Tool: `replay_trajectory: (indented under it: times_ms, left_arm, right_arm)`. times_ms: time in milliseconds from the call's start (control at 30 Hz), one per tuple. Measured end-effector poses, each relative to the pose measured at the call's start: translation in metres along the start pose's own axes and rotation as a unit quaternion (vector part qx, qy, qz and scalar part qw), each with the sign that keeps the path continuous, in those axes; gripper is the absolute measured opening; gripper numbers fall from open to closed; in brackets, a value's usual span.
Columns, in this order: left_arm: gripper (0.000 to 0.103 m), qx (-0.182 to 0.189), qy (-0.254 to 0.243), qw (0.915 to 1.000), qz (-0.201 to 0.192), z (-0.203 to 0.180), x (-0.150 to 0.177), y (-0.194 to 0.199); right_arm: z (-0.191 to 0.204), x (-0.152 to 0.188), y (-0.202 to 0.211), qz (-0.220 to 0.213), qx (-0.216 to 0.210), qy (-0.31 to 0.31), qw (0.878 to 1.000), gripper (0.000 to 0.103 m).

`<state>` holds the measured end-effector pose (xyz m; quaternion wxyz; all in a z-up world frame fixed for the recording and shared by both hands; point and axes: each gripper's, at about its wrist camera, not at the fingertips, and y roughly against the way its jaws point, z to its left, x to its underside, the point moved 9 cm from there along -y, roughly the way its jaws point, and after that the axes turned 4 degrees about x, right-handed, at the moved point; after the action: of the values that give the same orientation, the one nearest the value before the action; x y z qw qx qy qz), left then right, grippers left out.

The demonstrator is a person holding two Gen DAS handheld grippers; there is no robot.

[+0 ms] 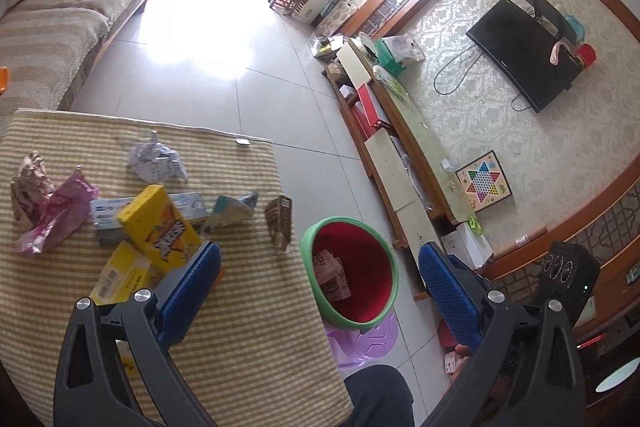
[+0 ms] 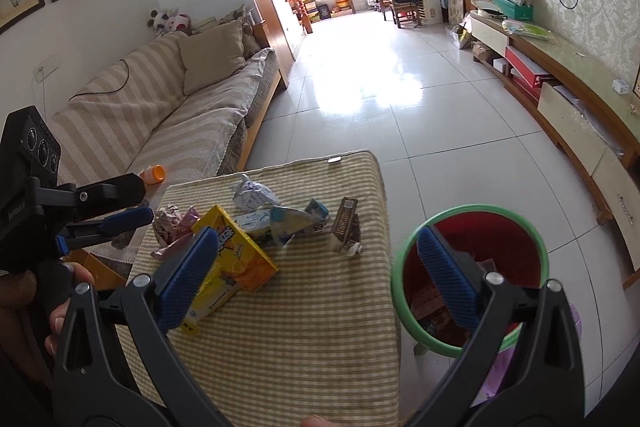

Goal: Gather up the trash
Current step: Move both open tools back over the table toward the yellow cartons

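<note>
Between the spread blue pads of the left tool (image 1: 320,267) sits the red bin with a green rim (image 1: 352,275), on the floor just beside the tabletop's (image 1: 248,327) near corner; a pinkish carton (image 1: 332,277) lies inside it. This tool is wide apart and holds nothing. Ahead of its left pad, on the striped cloth, the trash is gathered: a yellow snack box (image 1: 160,227) touching that pad's tip, a second yellow box (image 1: 120,273) below it, a white-and-blue carton (image 1: 192,205) behind, a crushed blue-and-white pack (image 1: 232,211), a brown wrapper (image 1: 280,223) nearest the bin, crumpled white paper (image 1: 156,161) farther off, and pink foil wrappers (image 1: 52,215) far to the left. The right tool (image 2: 316,255) is likewise wide and empty, its left pad over the yellow snack box (image 2: 236,255), its right pad over the bin's (image 2: 536,231) mouth. To its left, the other tool (image 2: 120,205) hovers beside the pile.
</note>
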<state>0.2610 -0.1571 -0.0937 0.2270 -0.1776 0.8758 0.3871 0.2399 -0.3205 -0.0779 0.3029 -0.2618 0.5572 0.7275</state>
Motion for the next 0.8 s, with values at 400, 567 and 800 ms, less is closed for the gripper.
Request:
replay_trajectory:
  times_ms: [400,567,800]
  left_arm:
    - [0.095,-0.076,0.040,0.9953,-0.044,0.105,0.016,0.091]
    - [0.095,-0.095,0.049,0.9931,-0.049,0.137,0.026,0.110]
    - [0.095,-0.105,0.048,0.9933,-0.012,0.164,0.048,0.101]
  right_arm:
    - [0.103,0.022,-0.023,0.029,-0.027,0.057,0.998,0.098]
    - [0.124,0.030,-0.033,0.045,-0.018,0.076,0.996,0.098]
    - [0.131,0.047,-0.059,0.074,-0.006,0.092,0.993,0.098]
